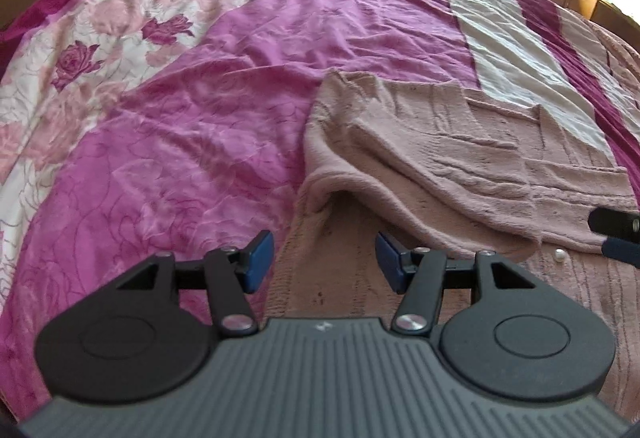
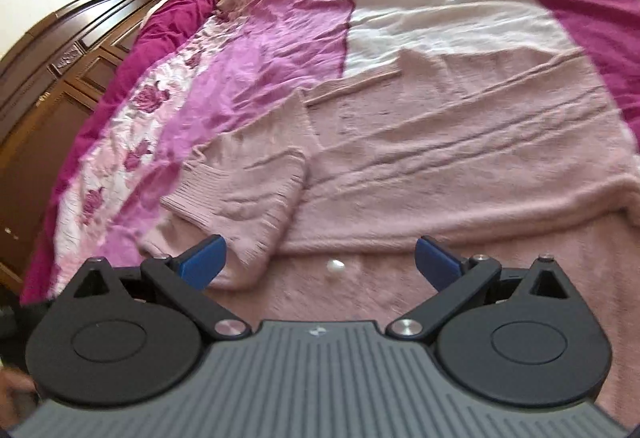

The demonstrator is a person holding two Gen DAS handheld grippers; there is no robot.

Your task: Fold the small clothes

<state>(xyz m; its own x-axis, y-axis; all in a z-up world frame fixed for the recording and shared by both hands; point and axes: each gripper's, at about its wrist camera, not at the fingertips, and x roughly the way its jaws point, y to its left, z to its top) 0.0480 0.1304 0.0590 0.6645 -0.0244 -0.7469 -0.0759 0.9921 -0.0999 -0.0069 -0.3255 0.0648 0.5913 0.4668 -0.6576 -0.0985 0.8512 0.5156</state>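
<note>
My left hand-held gripper point(image 1: 325, 261) hangs with its jaws apart and nothing between them, over the near edge of the pink knitted sweater point(image 1: 460, 166). The sweater lies on the bed's pink floral cover point(image 1: 192, 110), 1 sleeve point(image 2: 248, 190) folded across its body. My right hand-held gripper point(image 2: 320, 262) is spread wide, empty, above a white button point(image 2: 335, 265).

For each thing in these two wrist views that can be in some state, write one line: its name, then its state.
Pink knit sweater: lying on the bed, a sleeve folded over the body, not yet fully folded.
Sleeve: laid across the sweater, cuff toward the bedspread.
White button: lying on the knit, exposed.
Left gripper: fingers open, nothing between them.
Right gripper: fingers open wide, empty.
Bedspread: spread out, wrinkled.
</note>
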